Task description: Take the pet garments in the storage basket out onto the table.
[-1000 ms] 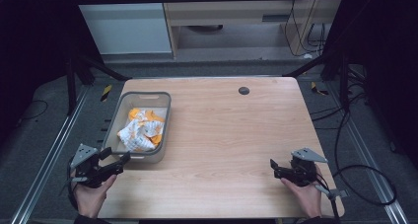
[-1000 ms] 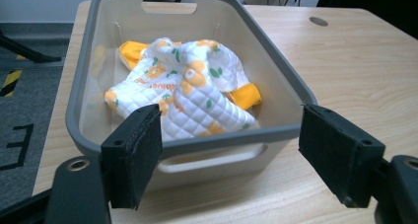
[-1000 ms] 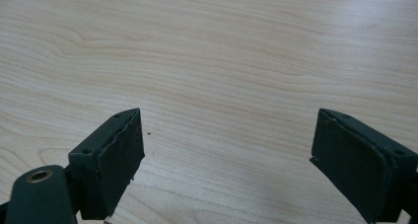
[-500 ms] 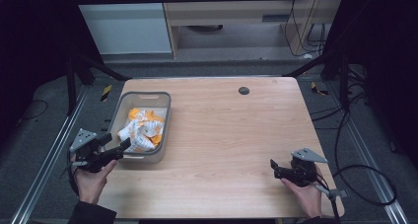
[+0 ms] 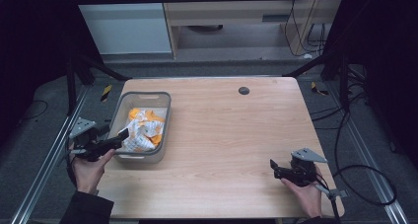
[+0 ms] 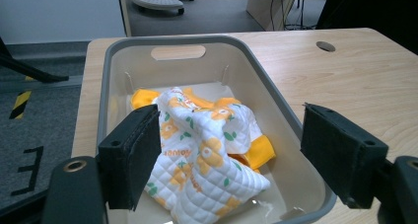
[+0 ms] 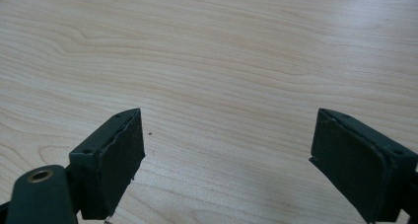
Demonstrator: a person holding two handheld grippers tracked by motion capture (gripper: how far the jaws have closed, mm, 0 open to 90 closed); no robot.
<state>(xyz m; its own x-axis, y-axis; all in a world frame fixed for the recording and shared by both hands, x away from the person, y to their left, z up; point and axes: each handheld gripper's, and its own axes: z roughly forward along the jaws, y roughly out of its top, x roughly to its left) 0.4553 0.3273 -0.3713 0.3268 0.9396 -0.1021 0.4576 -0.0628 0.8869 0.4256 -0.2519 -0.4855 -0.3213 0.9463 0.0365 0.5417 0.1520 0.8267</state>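
We see a grey rectangular plastic bin (image 5: 162, 101) on the left part of the light wooden tabletop (image 5: 231, 135), holding a crumpled white quilted cloth with orange print (image 6: 207, 150) (orange fabric shows beneath it). Our left gripper (image 5: 117, 139) hovers at the bin's near end, jaws spread wide around nothing. Our right gripper (image 5: 274, 167) sits low over bare wood near the front right corner, jaws likewise wide apart
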